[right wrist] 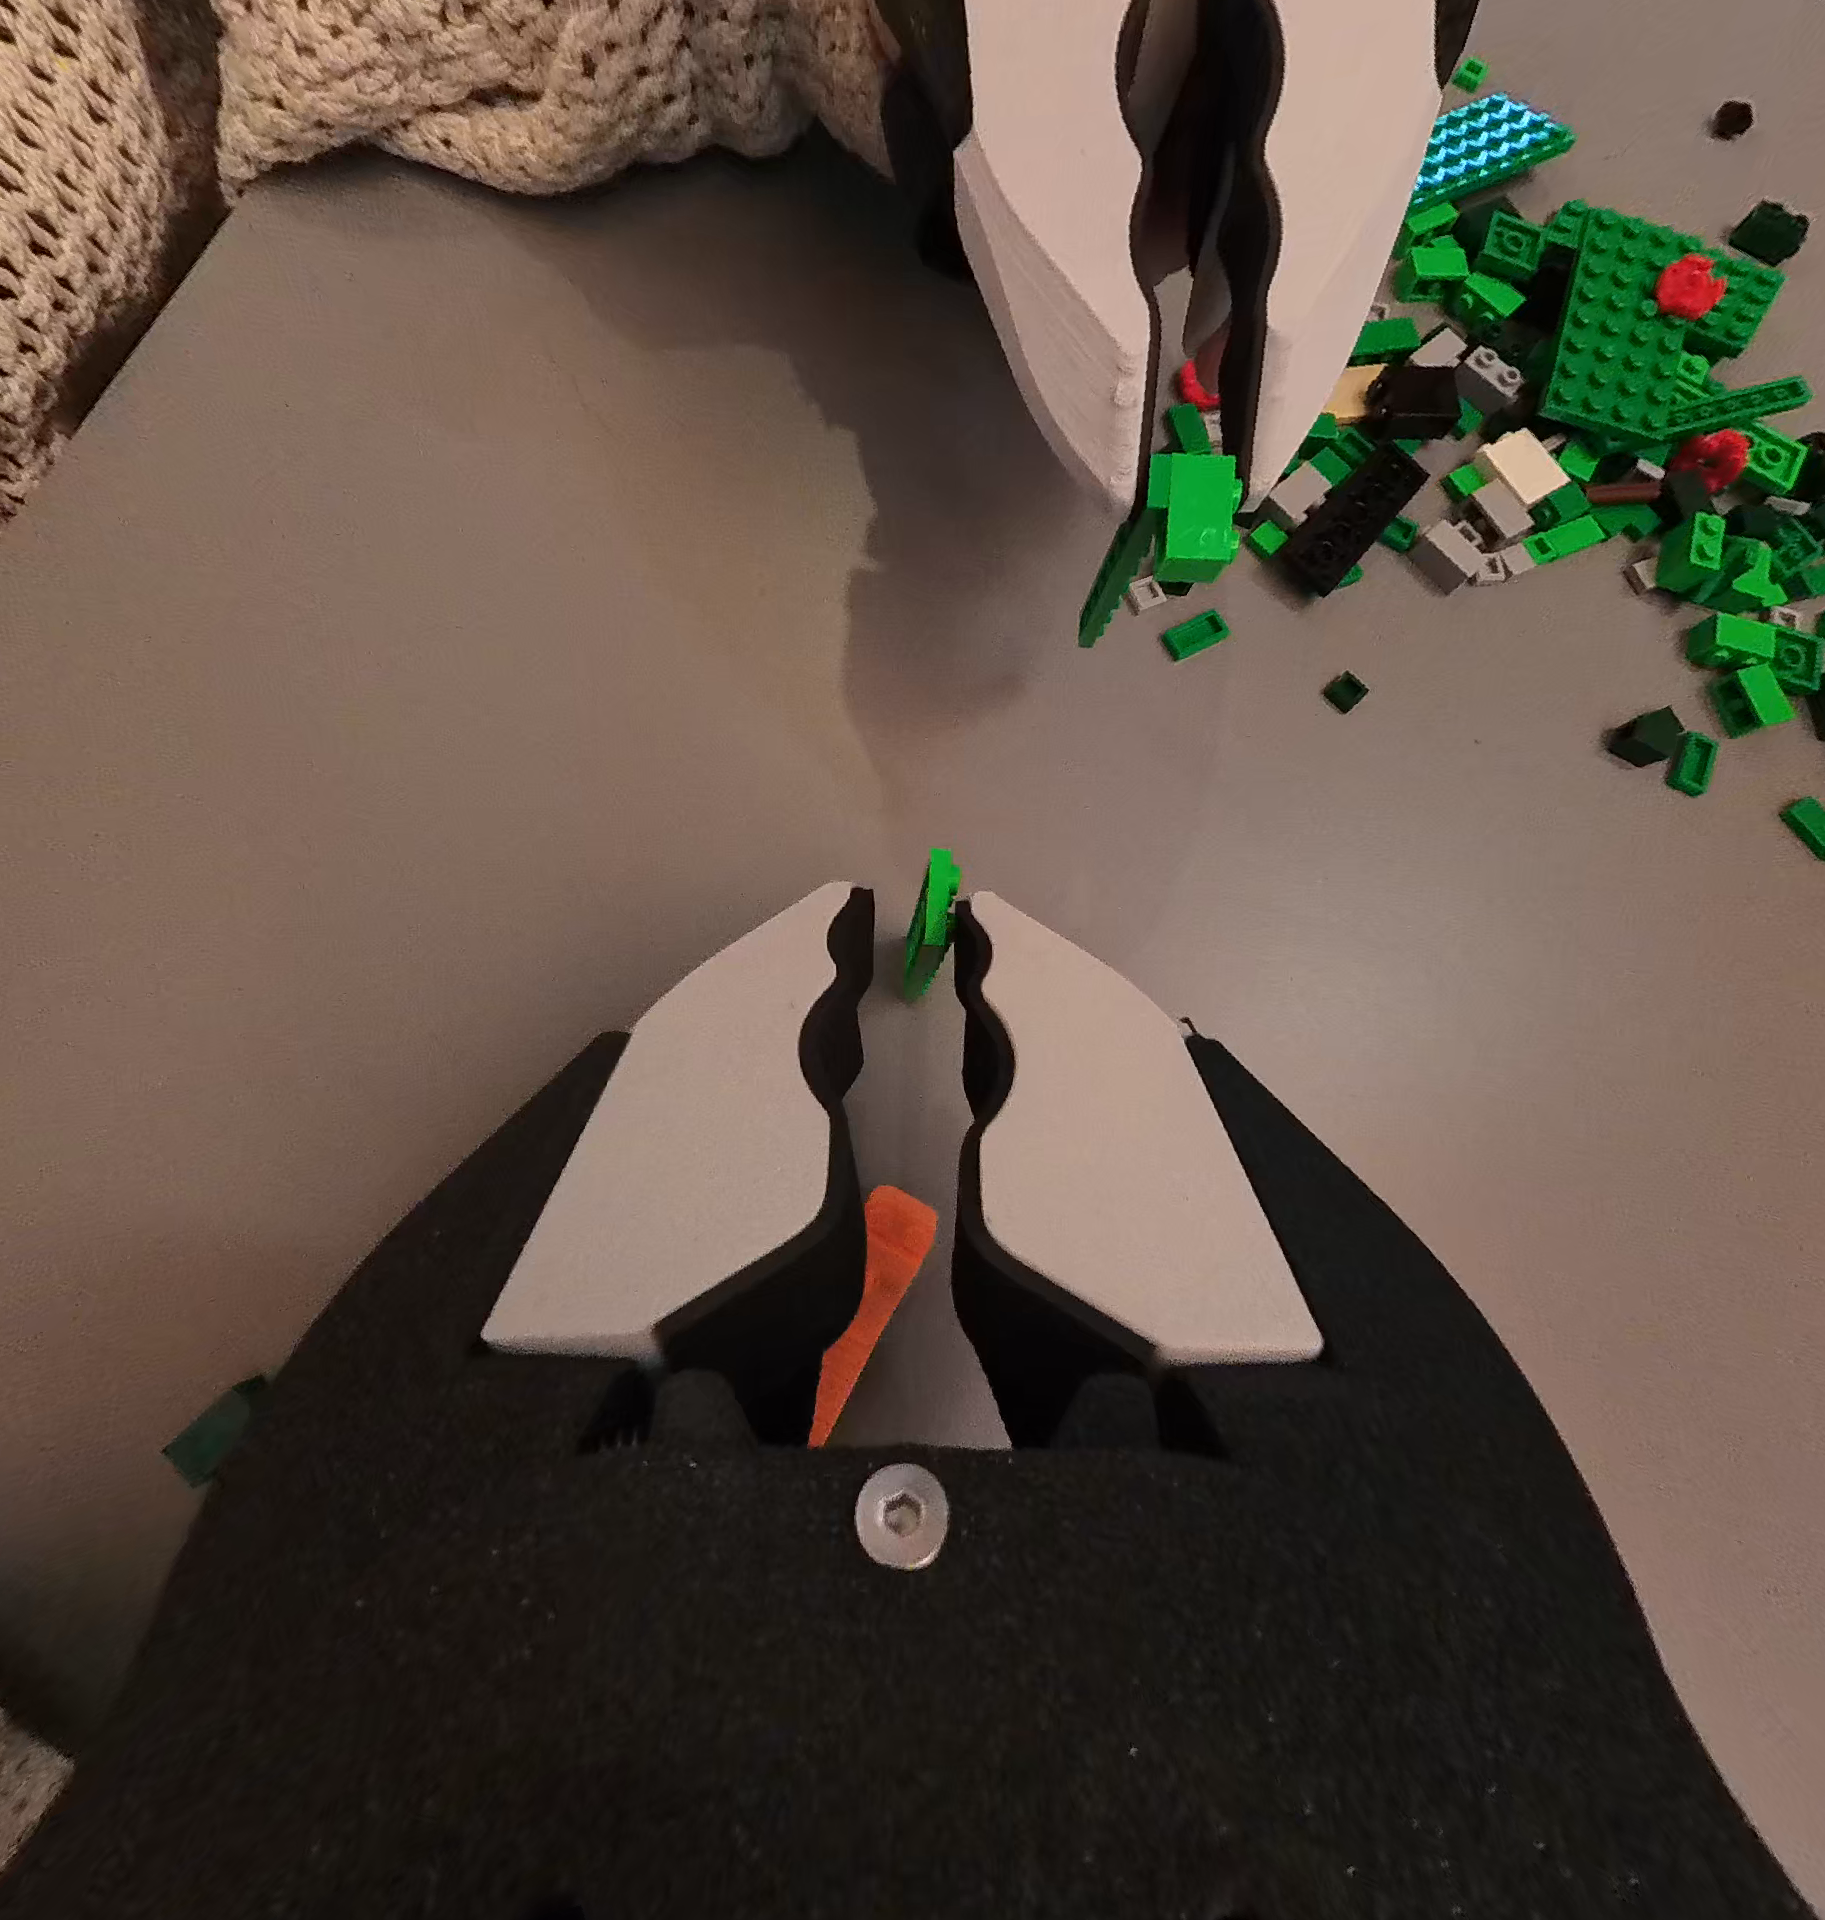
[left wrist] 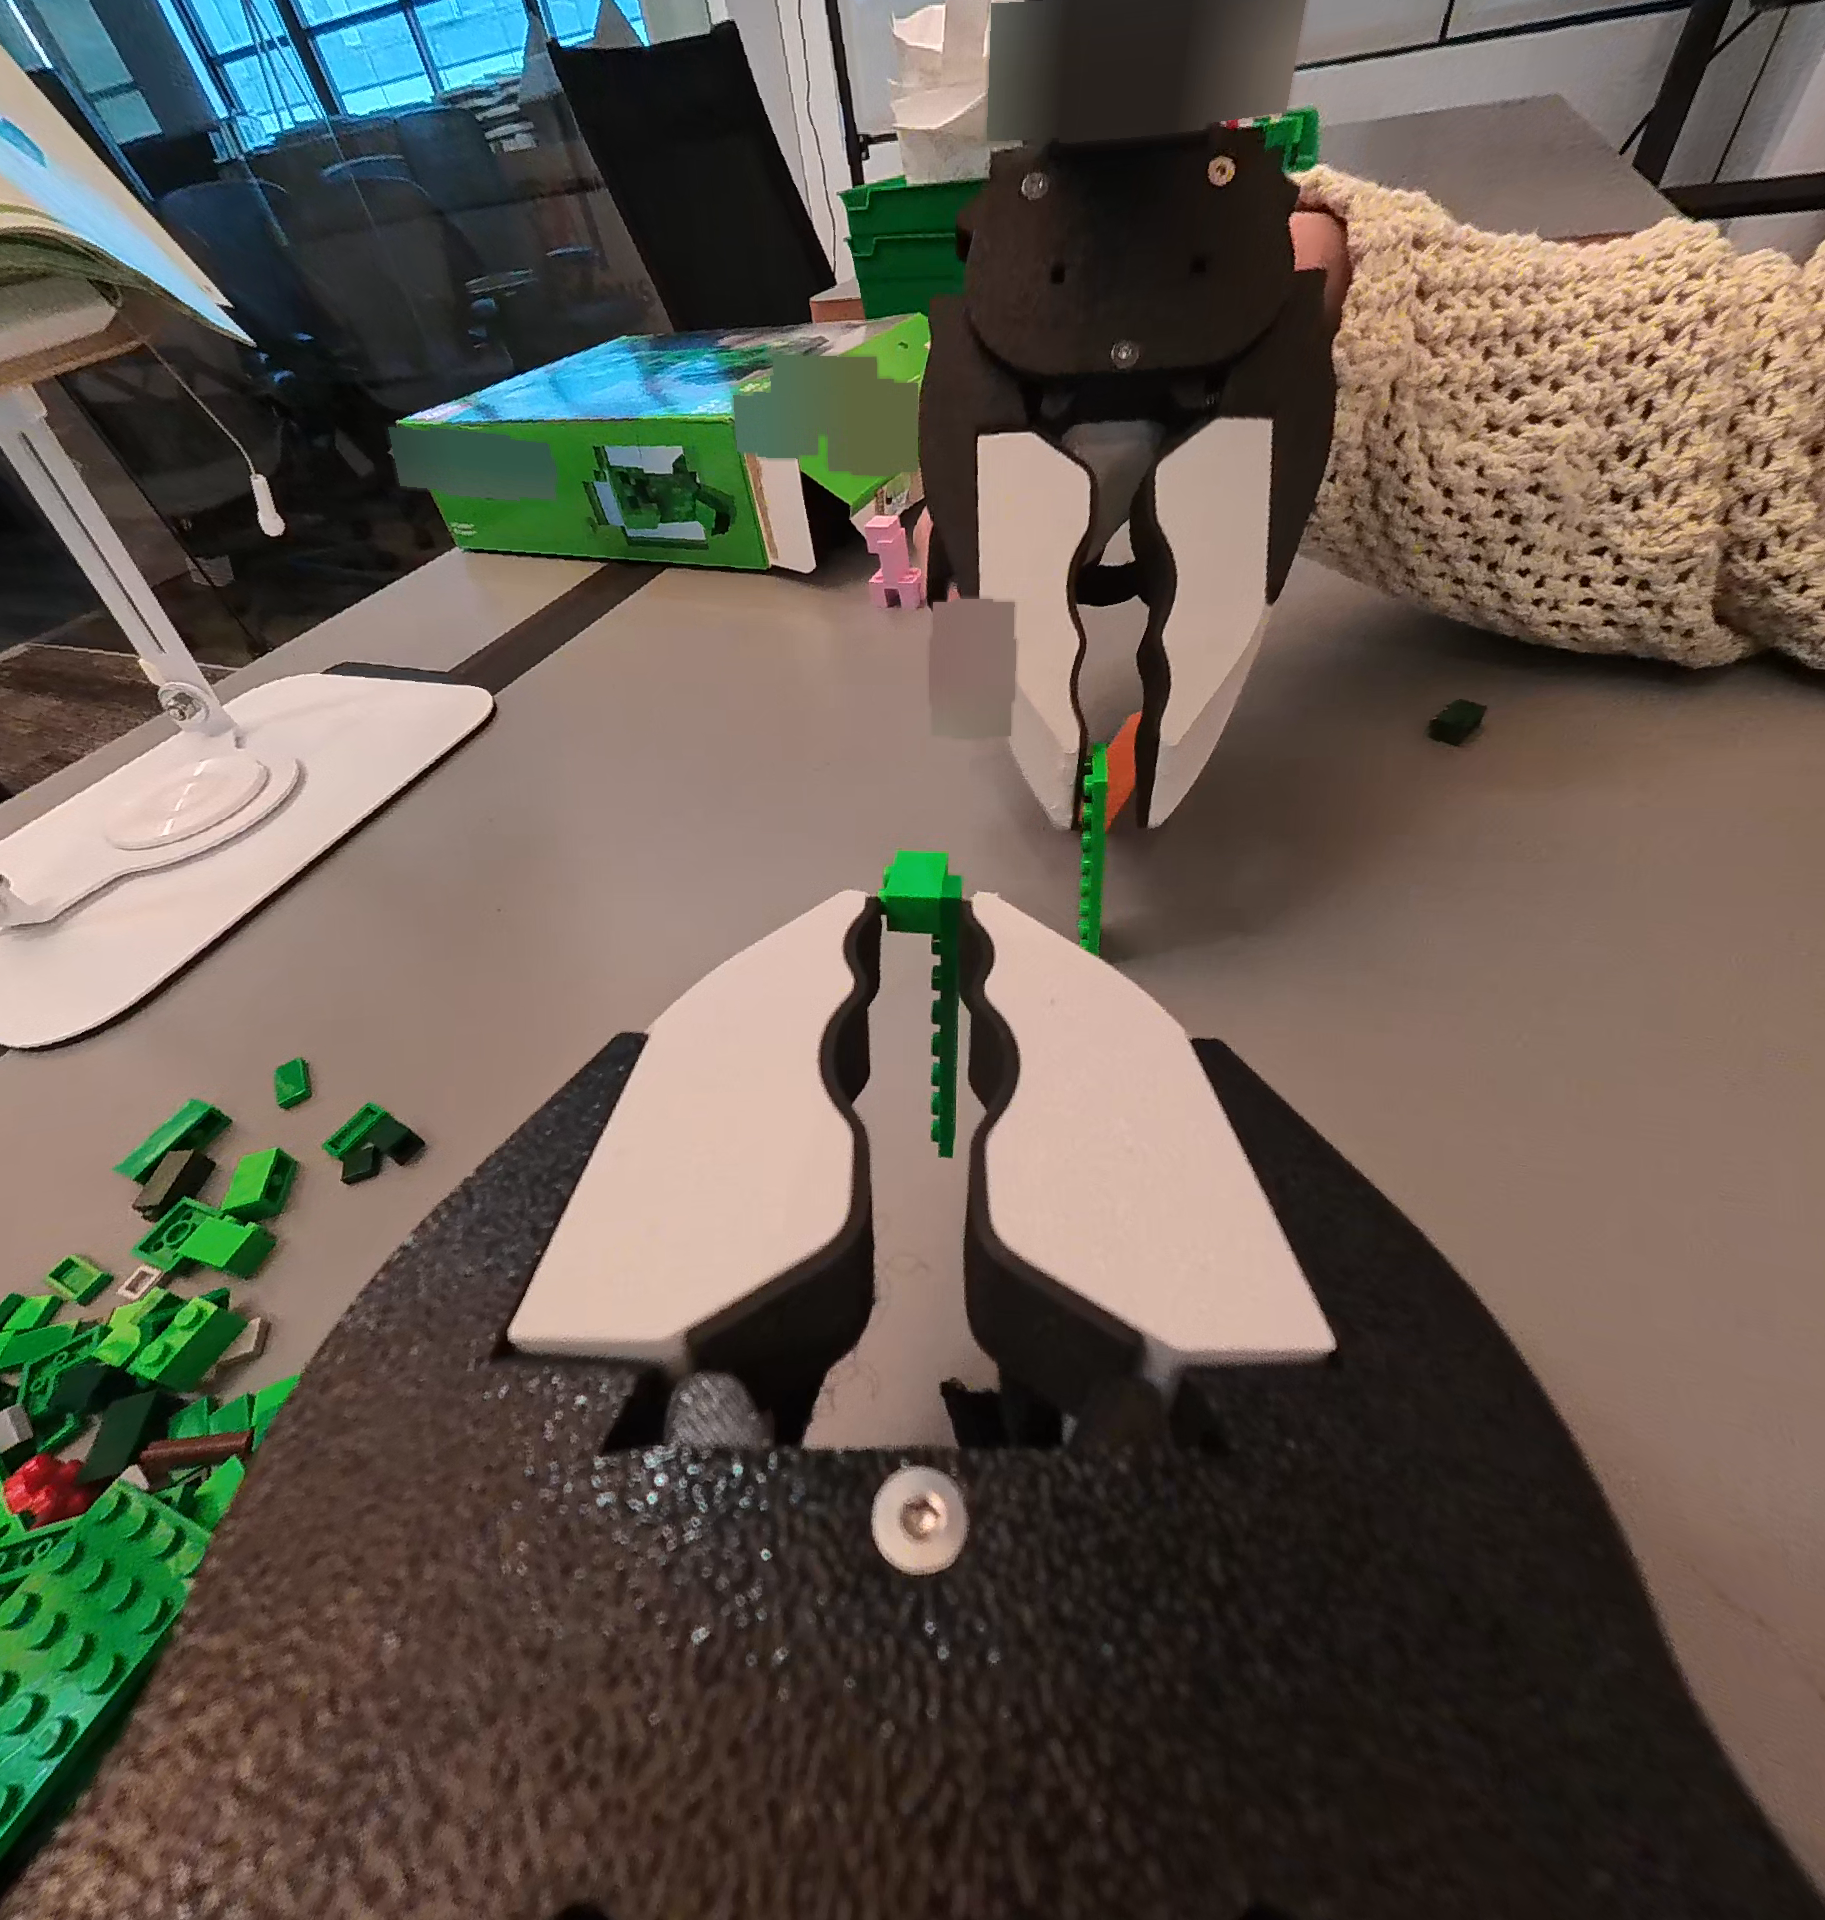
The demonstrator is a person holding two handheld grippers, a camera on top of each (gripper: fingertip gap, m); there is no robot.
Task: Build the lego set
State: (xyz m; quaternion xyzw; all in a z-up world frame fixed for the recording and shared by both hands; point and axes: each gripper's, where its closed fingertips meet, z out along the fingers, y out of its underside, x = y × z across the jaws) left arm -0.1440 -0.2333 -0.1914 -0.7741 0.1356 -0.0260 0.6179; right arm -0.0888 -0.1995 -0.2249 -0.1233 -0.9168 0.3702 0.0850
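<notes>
While open, green box contents hidden

I see grey table, flat matte top. Left near edge: heap of loose green bricks with flat green studded plates; red pieces on the heap. Far side: green box, pink figure just beside it. White stand base at left. Single dark green brick lies well apart, right.
</notes>
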